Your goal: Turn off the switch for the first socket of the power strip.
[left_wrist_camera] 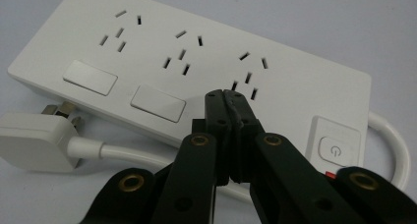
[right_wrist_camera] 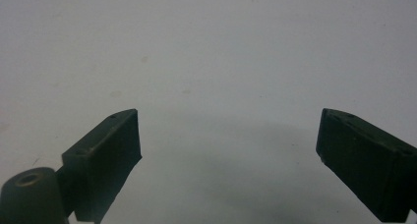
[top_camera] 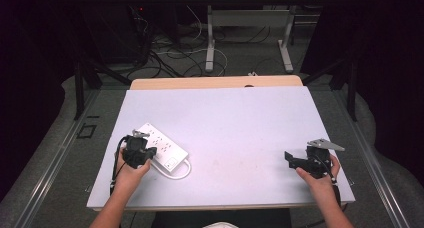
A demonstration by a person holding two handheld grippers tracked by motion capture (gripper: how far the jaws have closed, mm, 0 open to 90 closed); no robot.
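black jaws of the left gripper (left_wrist_camera: pixel 227 94) are clenched together on nothing, their tips poised over the white power strip (left_wrist_camera: pixel 196 71) near its third socket. power strip lies at the table's (top_camera: pixel 240 118) 8 o'clock corner, its plug (left_wrist_camera: pixel 34 140) beside it. right gripper (right_wrist_camera: pixel 228 135), at 4 o'clock, stands released over bare tabletop.

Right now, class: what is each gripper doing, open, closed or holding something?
Left gripper: closed, holding nothing, its tips over the white power strip.
Right gripper: open, nothing between its fingers, above the table.
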